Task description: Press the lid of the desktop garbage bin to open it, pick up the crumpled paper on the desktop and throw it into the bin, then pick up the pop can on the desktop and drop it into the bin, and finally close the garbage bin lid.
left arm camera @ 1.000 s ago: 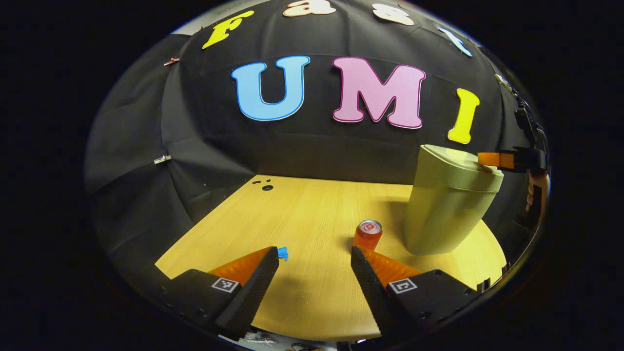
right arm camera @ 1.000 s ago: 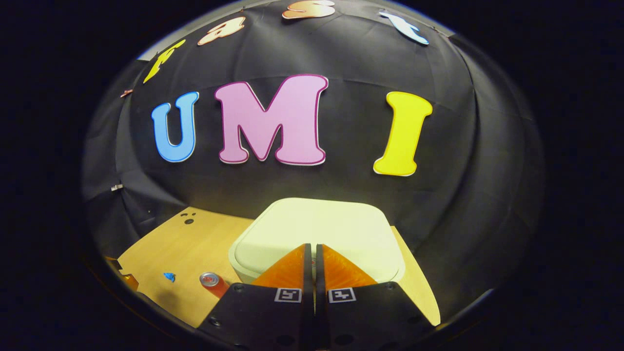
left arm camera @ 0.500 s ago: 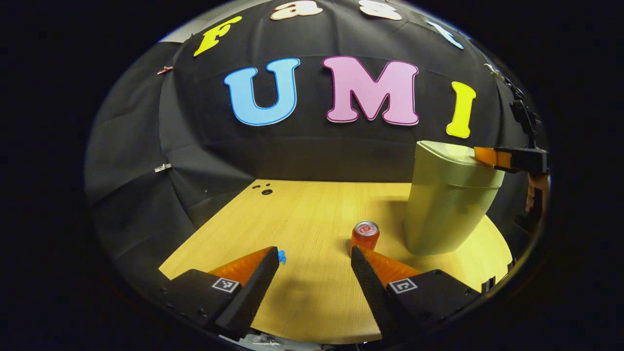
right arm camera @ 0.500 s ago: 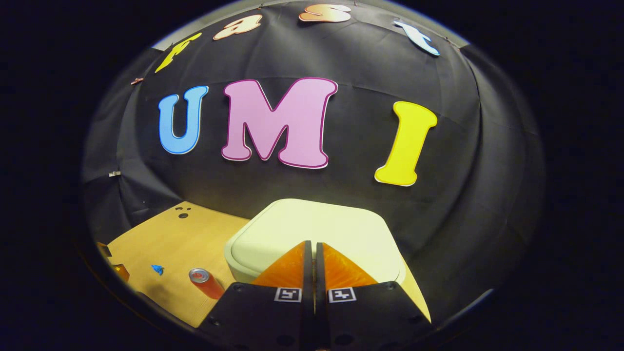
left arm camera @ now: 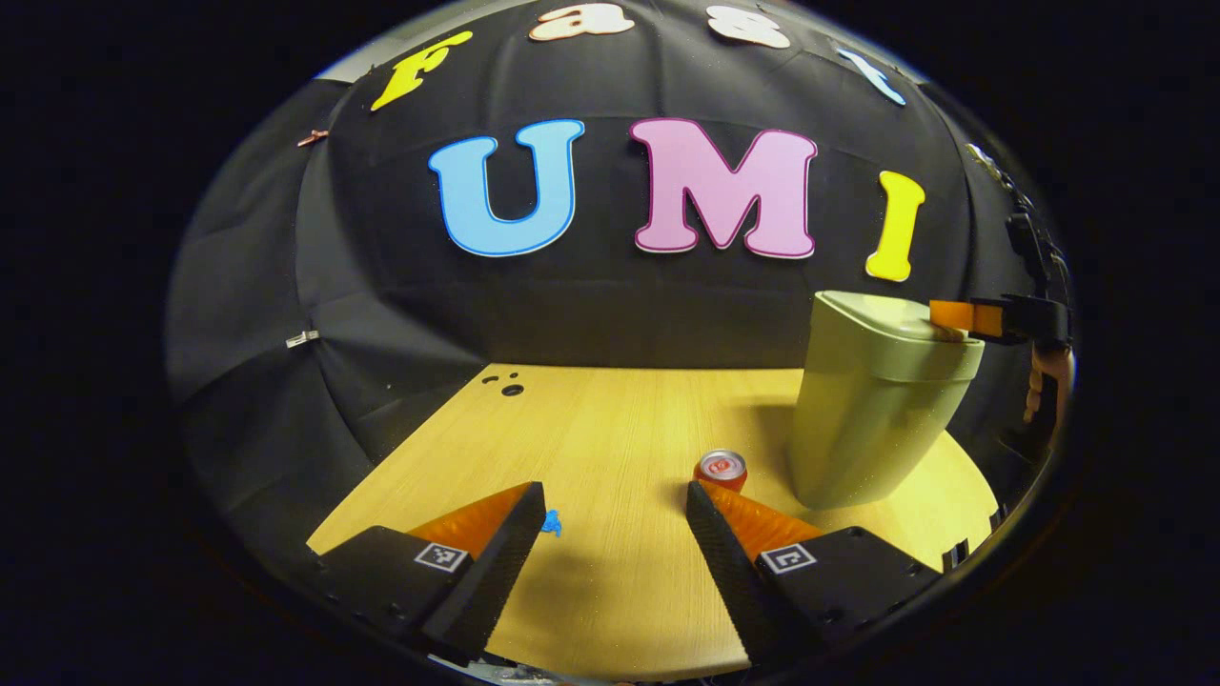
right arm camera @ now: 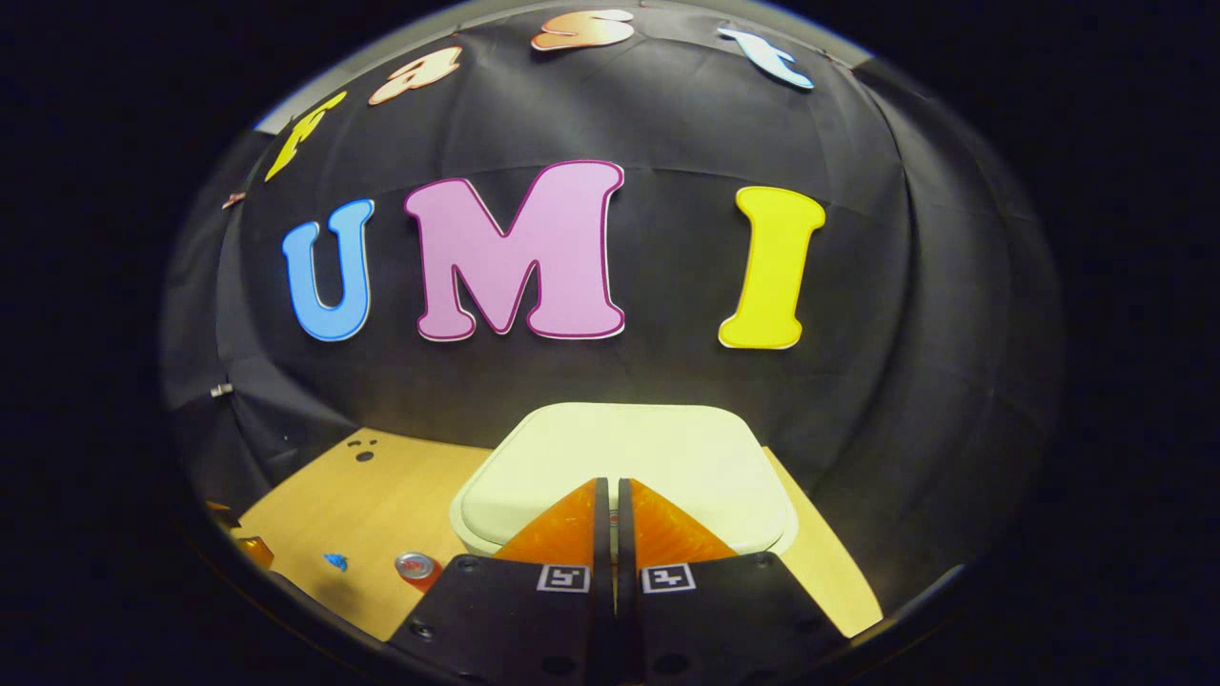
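A pale green bin (left arm camera: 877,400) stands at the right of the wooden table (left arm camera: 610,429), its lid (right arm camera: 624,457) down. My right gripper (right arm camera: 610,481) is shut, with its tips resting on the near edge of the lid; the left gripper view shows it (left arm camera: 948,319) at the bin's top right. A red pop can (left arm camera: 721,469) stands upright left of the bin, just beyond my right-hand finger. A small blue crumpled paper (left arm camera: 551,521) lies by the tip of my left-hand finger. My left gripper (left arm camera: 615,491) hovers open above the table, nothing between its fingers.
The black cloth wall closes off the back and both sides. Small holes (left arm camera: 510,386) mark the table's far left corner. A person's hand (left arm camera: 1044,381) holds the right gripper beyond the bin. In the right gripper view the can (right arm camera: 417,567) and paper (right arm camera: 335,561) lie at lower left.
The left gripper has drawn slightly back and down, so the can and paper sit closer to its fingertips. The right gripper stays shut on top of the lid, which stays down.
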A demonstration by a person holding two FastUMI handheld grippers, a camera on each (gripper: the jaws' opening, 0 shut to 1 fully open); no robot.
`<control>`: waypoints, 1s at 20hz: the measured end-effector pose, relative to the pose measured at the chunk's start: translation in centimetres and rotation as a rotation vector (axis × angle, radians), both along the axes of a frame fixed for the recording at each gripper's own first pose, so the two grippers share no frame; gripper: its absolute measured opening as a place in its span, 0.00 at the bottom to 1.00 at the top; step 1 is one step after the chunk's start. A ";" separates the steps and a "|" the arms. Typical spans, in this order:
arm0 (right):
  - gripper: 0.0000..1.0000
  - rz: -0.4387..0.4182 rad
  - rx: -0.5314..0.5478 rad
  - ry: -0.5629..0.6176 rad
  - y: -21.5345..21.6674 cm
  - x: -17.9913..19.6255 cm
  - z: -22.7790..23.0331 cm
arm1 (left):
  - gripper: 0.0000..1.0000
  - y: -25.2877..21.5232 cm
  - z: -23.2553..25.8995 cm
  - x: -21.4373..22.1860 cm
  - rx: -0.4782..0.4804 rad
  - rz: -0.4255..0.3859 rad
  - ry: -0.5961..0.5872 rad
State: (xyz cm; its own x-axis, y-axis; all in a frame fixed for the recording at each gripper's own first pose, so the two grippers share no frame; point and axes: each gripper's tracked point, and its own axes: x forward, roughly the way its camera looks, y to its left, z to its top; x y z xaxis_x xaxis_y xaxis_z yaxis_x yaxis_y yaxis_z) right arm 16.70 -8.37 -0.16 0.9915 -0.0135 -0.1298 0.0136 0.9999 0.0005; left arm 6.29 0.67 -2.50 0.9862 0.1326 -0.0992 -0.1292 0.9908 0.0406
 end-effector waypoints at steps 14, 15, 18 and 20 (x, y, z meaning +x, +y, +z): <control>0.05 -0.076 -0.063 -0.042 0.8 -5.7 1.3 | 0.96 6.2 -3.0 -1.5 -0.041 -0.017 -0.012; 0.05 -0.081 -0.064 -0.041 0.7 -6.1 1.1 | 0.96 6.6 -3.2 -1.5 -0.040 -0.015 -0.010; 0.05 -0.080 -0.069 -0.027 1.0 -7.8 0.5 | 0.96 8.2 -4.2 -1.1 -0.041 -0.004 0.006; 0.05 -0.082 -0.074 -0.019 0.9 -8.8 -0.1 | 0.96 9.0 -4.8 -0.6 -0.054 0.001 0.016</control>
State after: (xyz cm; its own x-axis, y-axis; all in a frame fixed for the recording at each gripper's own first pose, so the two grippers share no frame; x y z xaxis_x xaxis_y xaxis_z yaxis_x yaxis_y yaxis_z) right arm 7.92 -7.50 -0.24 0.9888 -0.1038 -0.1068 0.0963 0.9927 -0.0726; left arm 5.66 9.69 -7.35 0.9843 0.1272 -0.1224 -0.1295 0.9915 -0.0109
